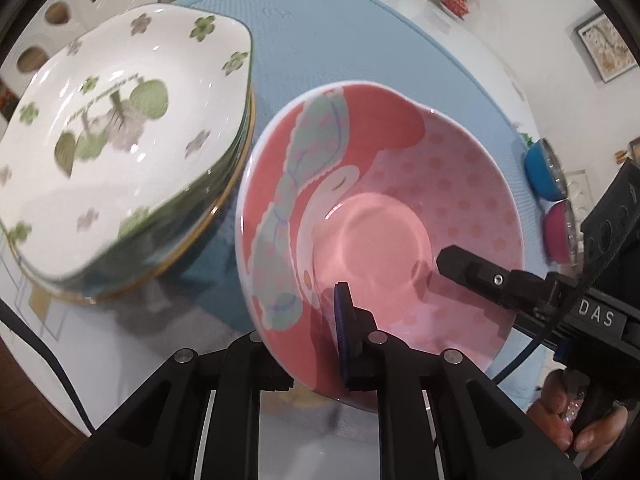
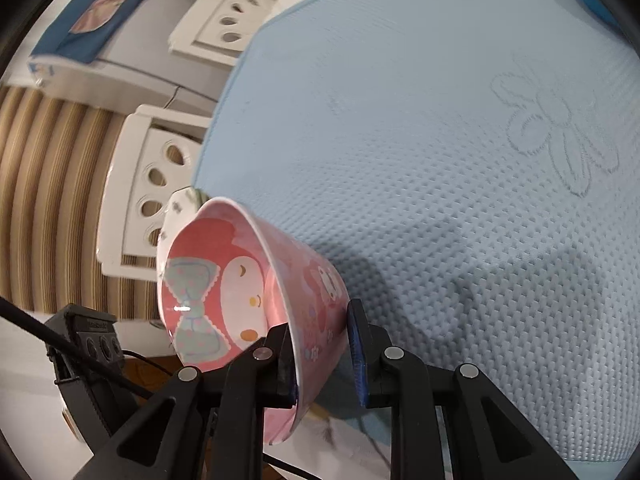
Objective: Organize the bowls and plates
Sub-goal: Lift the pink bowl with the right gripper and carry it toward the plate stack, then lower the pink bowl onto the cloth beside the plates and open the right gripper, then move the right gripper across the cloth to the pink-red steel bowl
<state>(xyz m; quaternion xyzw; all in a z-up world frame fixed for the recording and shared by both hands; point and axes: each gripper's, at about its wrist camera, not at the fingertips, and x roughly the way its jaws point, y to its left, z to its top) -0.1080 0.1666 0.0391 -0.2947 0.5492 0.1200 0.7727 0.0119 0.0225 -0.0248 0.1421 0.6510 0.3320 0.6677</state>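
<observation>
A pink bowl (image 1: 384, 216) with a cartoon rabbit and a grey-green bow inside is held at two places on its rim. My left gripper (image 1: 304, 332) is shut on the near rim, its blue pad inside the bowl and its other finger under the wall. My right gripper (image 2: 316, 332) is shut on the bowl (image 2: 224, 280) too, one finger inside and the blue pad against the outer wall. One of its fingers (image 1: 472, 270) reaches in from the right. The bowl is tilted beside a stack of white clover-pattern plates (image 1: 120, 140).
A light blue quilted mat (image 2: 420, 140) covers the table under the bowl and plates. Small blue (image 1: 544, 172) and magenta (image 1: 560, 232) round objects lie at the mat's right edge. White chair backs (image 2: 156, 184) with oval holes stand beyond the table. A hand (image 1: 568, 412) grips the right tool.
</observation>
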